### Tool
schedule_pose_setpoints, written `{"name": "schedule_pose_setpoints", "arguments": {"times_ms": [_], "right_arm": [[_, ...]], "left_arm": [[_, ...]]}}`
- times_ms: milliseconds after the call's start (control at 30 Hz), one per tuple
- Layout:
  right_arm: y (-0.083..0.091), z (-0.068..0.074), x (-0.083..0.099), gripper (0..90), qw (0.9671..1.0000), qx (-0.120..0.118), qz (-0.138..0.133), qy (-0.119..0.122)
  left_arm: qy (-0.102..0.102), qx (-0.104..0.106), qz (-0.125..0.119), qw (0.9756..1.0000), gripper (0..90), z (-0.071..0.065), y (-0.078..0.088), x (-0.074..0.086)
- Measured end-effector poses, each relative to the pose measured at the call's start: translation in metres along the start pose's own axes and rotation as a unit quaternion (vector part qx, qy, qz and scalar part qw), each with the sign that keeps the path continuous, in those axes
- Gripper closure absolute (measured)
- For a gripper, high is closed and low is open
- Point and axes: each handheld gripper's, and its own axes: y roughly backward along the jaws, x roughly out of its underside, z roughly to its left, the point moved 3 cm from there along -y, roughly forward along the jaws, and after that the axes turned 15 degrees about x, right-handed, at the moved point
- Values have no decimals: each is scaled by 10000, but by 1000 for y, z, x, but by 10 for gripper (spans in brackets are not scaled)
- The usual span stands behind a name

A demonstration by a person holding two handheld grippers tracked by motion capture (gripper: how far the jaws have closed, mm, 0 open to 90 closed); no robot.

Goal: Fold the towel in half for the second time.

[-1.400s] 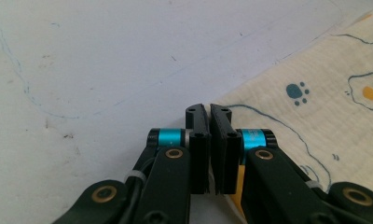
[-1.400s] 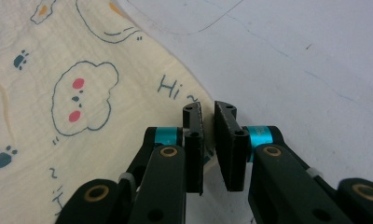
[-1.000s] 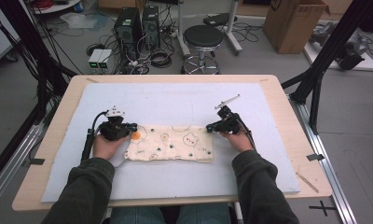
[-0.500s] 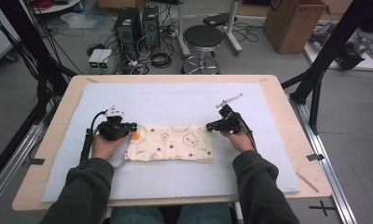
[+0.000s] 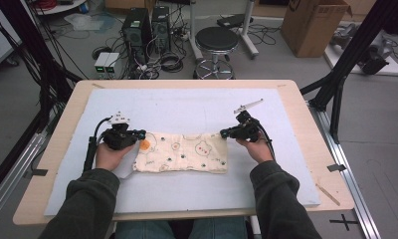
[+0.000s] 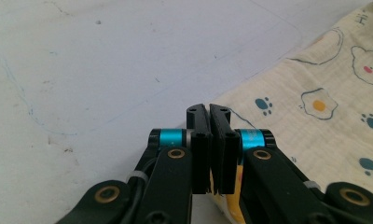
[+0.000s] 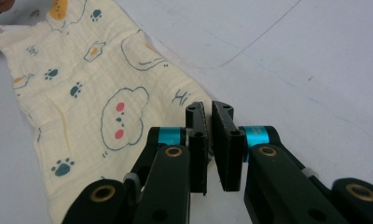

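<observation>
A cream cloth (image 5: pixel 187 152) printed with bears, eggs and paw marks lies folded into a long strip on the white mat (image 5: pixel 187 107). At its far left corner my left gripper (image 5: pixel 140 133) is shut, and the left gripper view shows the jaws (image 6: pixel 209 112) pressed together on the cloth's (image 6: pixel 315 121) edge. At the far right corner my right gripper (image 5: pixel 223 133) is shut as well. In the right gripper view the cloth's (image 7: pixel 96 93) corner runs in between those jaws (image 7: pixel 209 109). Both hands rest low on the mat.
The mat covers a wooden table (image 5: pixel 306 114), with a thin wooden stick (image 5: pixel 327 194) near its front right edge. Beyond the table stand a black stool (image 5: pixel 217 40), computer towers (image 5: pixel 145 25) with cables and a cardboard box (image 5: pixel 314 22). Black frame posts (image 5: pixel 336 84) flank the table.
</observation>
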Motion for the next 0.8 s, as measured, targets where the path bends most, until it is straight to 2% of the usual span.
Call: {"name": "schedule_pose_setpoints", "arguments": {"times_ms": [267, 800], "right_arm": [[5, 2, 0, 850, 9999, -88, -60, 20], [17, 10, -2, 850, 9994, -87, -215, 253]], "left_arm": [[-29, 24, -49, 10000, 870, 0, 8, -1], [-281, 107, -121, 9995, 870, -10, 20, -1]]}}
